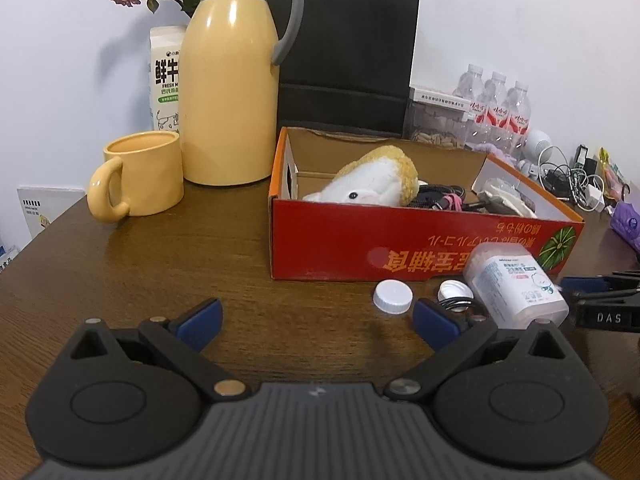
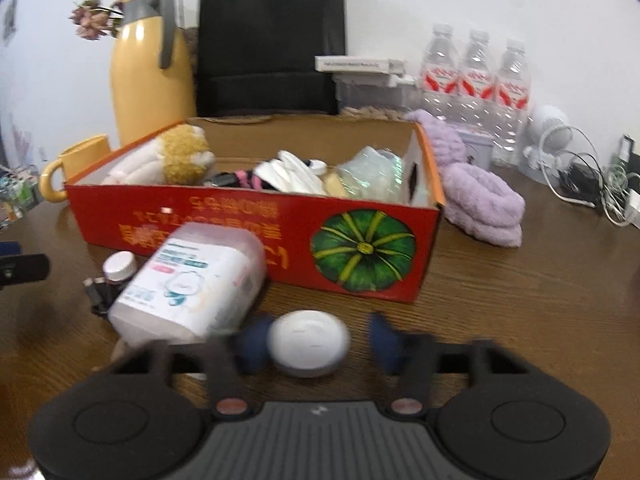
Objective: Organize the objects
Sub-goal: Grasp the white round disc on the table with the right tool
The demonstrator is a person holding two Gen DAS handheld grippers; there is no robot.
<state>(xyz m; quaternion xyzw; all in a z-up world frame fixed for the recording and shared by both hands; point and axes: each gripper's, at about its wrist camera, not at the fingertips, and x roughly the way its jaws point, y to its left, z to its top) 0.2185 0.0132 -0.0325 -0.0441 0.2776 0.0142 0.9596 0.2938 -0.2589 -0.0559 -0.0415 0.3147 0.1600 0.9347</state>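
On the worktop (image 2: 500, 300), before the red box (image 2: 256, 236), a small white puck (image 2: 308, 340) is bracketed by the right tongs (image 2: 316, 344), not yet pinched; light and slick, it is best taken across its middle. The left tongs (image 1: 316, 320) are held open, empty

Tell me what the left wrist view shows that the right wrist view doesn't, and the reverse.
Only the left wrist view: the milk carton, a white screw cap on the table, and the open, empty left gripper.

Only the right wrist view: the round white case between the right gripper's pads, a gap showing on one side, and the lilac towel.

Both: the red box, yellow jug, yellow mug, and the labelled plastic tub.
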